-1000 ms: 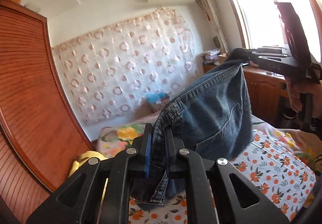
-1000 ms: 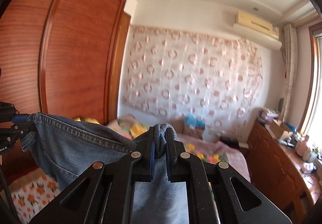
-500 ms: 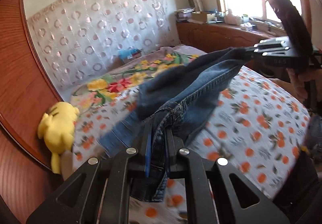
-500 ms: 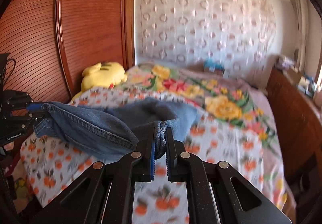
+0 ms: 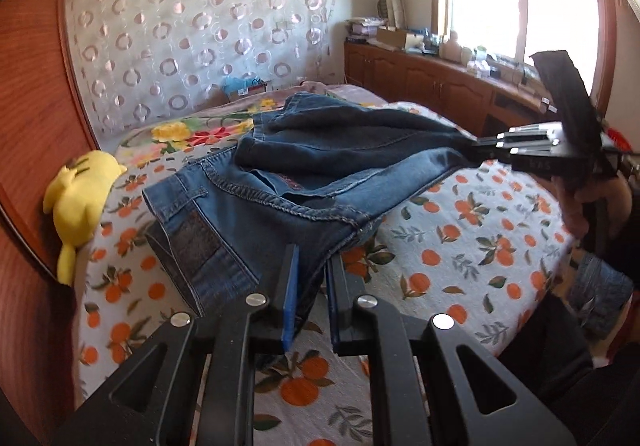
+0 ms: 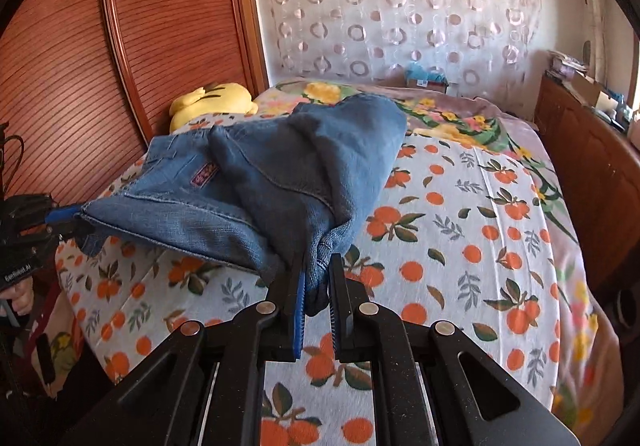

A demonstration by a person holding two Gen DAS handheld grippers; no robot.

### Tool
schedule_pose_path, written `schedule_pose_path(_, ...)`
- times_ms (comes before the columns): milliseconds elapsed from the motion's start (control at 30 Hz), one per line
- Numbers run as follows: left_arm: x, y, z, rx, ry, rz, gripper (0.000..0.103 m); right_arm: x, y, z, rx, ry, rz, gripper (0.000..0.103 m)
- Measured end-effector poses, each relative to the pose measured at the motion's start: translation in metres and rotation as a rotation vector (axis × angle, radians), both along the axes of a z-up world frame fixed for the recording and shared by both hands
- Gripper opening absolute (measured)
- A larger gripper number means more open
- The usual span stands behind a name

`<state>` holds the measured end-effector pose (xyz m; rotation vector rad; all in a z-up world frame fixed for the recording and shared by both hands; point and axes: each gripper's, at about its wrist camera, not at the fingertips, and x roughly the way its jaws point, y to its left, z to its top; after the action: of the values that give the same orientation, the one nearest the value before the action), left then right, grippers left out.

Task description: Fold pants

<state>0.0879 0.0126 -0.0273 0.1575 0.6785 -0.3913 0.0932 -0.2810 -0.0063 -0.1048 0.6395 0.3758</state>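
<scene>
Left tool (image 5: pixel 312 286), right tool (image 6: pixel 318 288): jeans (image 5: pixel 304 181) hiding pads.

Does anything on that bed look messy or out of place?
Only the jeans: they lie bunched, their far end doubled back in a lumpy heap on the orange-print sheet, each near corner pinched in a tool. A yellow plush toy sits wedged against the wardrobe. Nothing looks damaged.

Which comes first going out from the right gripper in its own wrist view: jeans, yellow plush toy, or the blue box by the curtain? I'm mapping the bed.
1. Jeans: between the right gripper pads, spread ahead-left.
2. Yellow plush toy: left, against the wooden wardrobe.
3. Blue box: far end, below the curtain.
</scene>
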Motion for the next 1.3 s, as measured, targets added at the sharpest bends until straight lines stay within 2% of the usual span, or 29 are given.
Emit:
schedule_pose_path(100, -0.010, 0.005, 0.003, -0.018, -0.013, 0.009, 0.015, 0.004, 0.017, 0.012, -0.007, -0.001, -0.002, 0.013)
schedule_pose_path(133, -0.014, 0.007, 0.006, -0.021, -0.023, 0.015, 0.015, 0.005, 0.035, 0.017, -0.016, -0.008, -0.005, 0.013)
schedule_pose_path(400, -0.022, 0.025, 0.019, -0.031, -0.047, 0.076, 0.024, -0.031, 0.057, 0.046, -0.065, -0.079, 0.027, 0.014)
schedule_pose_path(433, -0.021, 0.027, 0.018, -0.028, -0.047, 0.083, 0.025, -0.032, 0.061, 0.048, -0.066, -0.090, 0.034, 0.015)
schedule_pose_path(500, -0.018, 0.031, 0.017, -0.032, -0.043, 0.098, 0.033, -0.032, 0.066, 0.050, -0.066, -0.105, 0.052, 0.023)
schedule_pose_path(533, -0.015, 0.033, 0.016, -0.036, -0.042, 0.105, 0.042, -0.029, 0.071, 0.050, -0.065, -0.104, 0.061, 0.025)
schedule_pose_path(567, -0.013, 0.035, 0.015, -0.039, -0.042, 0.110, 0.047, -0.025, 0.075, 0.049, -0.064, -0.102, 0.069, 0.028)
schedule_pose_path(633, -0.008, 0.039, 0.013, -0.041, -0.042, 0.122, 0.047, -0.014, 0.086, 0.048, -0.064, -0.097, 0.086, 0.030)
schedule_pose_path(767, 0.011, 0.050, 0.008, -0.022, -0.039, 0.166, 0.049, 0.020, 0.115, 0.041, -0.062, -0.053, 0.142, 0.033)
schedule_pose_path(933, 0.038, 0.073, 0.000, -0.064, -0.001, 0.204, 0.052, 0.067, 0.162, 0.027, -0.101, 0.033, 0.214, 0.039)
schedule_pose_path(1000, 0.045, 0.080, -0.001, -0.081, -0.002, 0.218, 0.061, 0.082, 0.181, 0.019, -0.144, 0.058, 0.235, 0.039)
schedule_pose_path(1067, 0.049, 0.087, -0.001, -0.105, -0.009, 0.228, 0.077, 0.096, 0.198, 0.008, -0.188, 0.075, 0.242, 0.040)
schedule_pose_path(1133, 0.052, 0.092, -0.002, -0.124, -0.004, 0.225, 0.077, 0.108, 0.212, -0.004, -0.212, 0.098, 0.253, 0.040)
schedule_pose_path(1267, 0.054, 0.098, -0.001, -0.113, -0.018, 0.243, 0.077, 0.129, 0.231, -0.029, -0.302, 0.121, 0.224, 0.040)
schedule_pose_path(1300, 0.054, 0.099, 0.000, -0.112, -0.023, 0.246, 0.077, 0.133, 0.231, -0.036, -0.323, 0.129, 0.213, 0.033)
